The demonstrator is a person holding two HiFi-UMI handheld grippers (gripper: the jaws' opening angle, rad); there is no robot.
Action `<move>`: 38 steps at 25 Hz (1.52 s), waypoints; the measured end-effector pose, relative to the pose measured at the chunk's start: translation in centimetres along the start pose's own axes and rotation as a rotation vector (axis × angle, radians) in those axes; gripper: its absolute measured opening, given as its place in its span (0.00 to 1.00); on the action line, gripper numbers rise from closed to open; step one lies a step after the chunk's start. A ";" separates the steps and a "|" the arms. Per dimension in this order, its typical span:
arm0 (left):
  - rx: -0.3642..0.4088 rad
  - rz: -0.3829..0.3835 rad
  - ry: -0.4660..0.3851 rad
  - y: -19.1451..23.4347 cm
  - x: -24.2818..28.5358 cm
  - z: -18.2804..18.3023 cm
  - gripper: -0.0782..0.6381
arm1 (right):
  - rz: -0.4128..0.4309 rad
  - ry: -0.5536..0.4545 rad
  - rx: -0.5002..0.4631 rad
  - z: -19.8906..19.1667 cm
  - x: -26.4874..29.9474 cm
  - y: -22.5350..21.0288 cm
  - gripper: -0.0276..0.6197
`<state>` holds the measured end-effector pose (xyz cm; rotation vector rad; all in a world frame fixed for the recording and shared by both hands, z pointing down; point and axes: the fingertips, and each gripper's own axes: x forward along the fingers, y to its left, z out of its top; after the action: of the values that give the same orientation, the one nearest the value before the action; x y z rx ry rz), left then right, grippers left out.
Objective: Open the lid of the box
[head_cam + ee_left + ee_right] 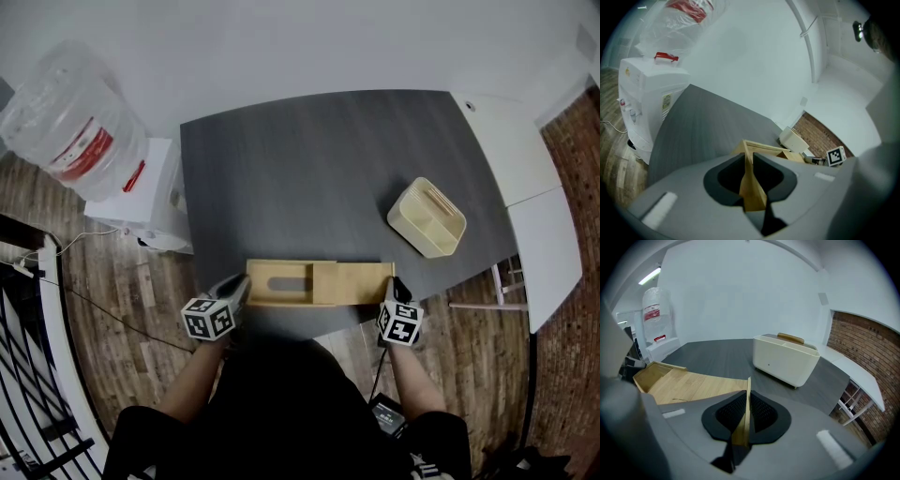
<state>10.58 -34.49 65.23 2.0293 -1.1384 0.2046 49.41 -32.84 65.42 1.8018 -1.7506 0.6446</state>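
Note:
A light wooden box (281,283) lies along the front edge of the dark grey table (309,159); an oblong slot shows in its left part. Its thin flat lid (364,283) sticks out to the right, slid partway off. My left gripper (242,289) is shut on the box's left end wall, and the wood stands upright between the pads (749,180). My right gripper (394,289) is shut on the lid's right edge (746,413). In the right gripper view the lid (698,383) runs leftwards to the open box (647,373).
A cream two-compartment caddy (427,217) stands on the table behind the right gripper, close in the right gripper view (785,359). A white water dispenser with its bottle (84,141) stands left of the table. A white desk (525,187) adjoins on the right.

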 end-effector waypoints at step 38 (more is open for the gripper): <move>0.025 -0.025 -0.037 0.1 -0.1 0.3 0.18 | -0.005 -0.183 0.031 3.1 -1.7 -2.2 0.23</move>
<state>10.36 -34.69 65.00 2.0757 -1.1377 0.1705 51.42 -33.68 61.84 1.9385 -1.8628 0.5211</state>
